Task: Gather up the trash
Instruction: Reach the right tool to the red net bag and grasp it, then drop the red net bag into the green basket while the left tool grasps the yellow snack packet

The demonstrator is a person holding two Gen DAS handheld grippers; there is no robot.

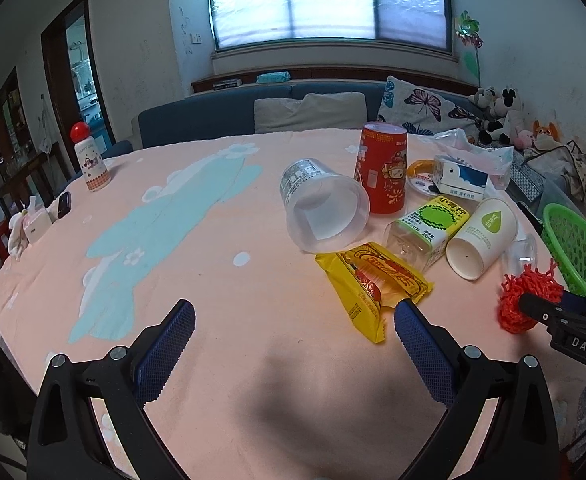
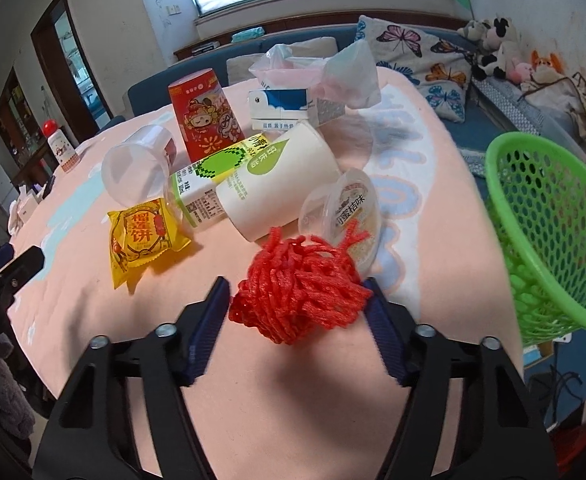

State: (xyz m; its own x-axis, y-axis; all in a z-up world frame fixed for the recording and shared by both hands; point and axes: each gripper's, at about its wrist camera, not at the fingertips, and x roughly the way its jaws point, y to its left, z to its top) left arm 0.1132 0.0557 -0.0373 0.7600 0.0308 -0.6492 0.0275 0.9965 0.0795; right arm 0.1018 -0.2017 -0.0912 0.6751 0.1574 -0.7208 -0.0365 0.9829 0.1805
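Right fingers (image 2: 297, 312) apart around red net (image 2: 299, 298), left fingers (image 1: 294, 346) apart — pink tablecloth (image 1: 221, 280), sofa (image 1: 221, 118)

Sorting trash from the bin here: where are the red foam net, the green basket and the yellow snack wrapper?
red foam net (image 2: 299, 296), right wrist view, middle of the mesh
green basket (image 2: 553, 232), right wrist view, inner wall
yellow snack wrapper (image 1: 369, 284), left wrist view, printed front

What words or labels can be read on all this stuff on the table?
"榴莲饼": yellow snack packet
"小青柠": green-labelled bottle
"蜜桔味", partly hidden: clear jelly cup
"DAS": right gripper
Red cup, milk carton, white paper cup: print too small or blurred.
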